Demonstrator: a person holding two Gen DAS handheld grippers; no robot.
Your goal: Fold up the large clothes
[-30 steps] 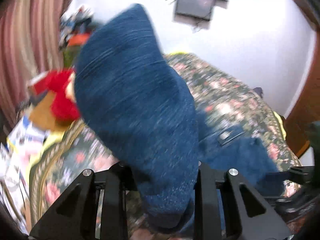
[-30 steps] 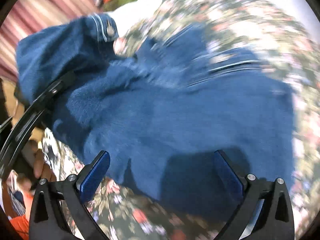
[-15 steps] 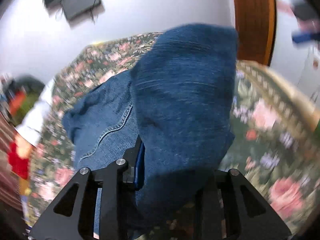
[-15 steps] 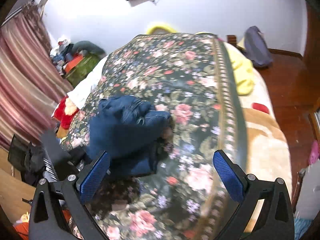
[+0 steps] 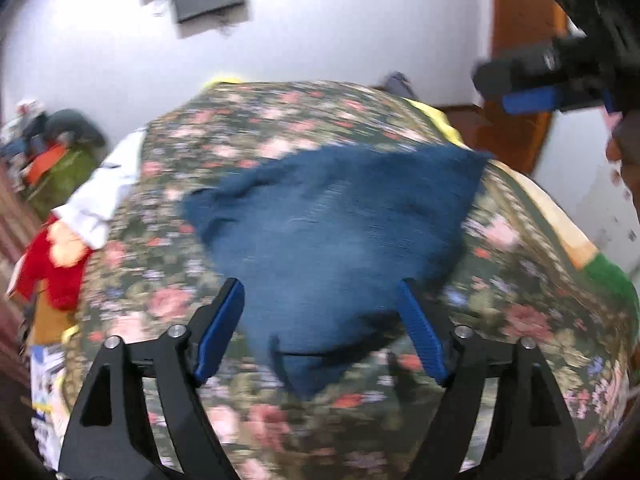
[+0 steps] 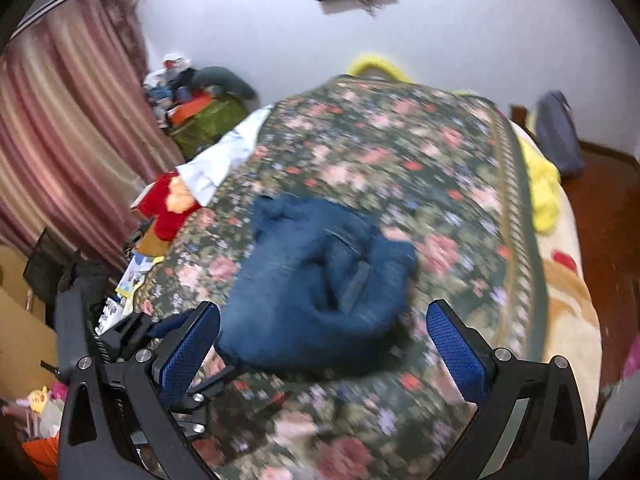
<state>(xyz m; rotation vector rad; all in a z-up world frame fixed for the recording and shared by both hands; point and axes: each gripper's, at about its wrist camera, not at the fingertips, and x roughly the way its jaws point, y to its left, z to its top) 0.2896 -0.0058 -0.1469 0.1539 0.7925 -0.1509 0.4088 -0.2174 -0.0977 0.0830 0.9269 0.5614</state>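
Left gripper nearest, jaws just opened, now spread, nothing pinched; jeans lie loose beyond pads. Right gripper jaws spread, empty. Jeans bunched mid-bed on floral bedspread. Beyond: red plush toy, striped curtain, white wall.

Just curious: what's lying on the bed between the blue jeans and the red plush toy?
In the right wrist view, only floral bedspread separates the jeans from the red plush toy.
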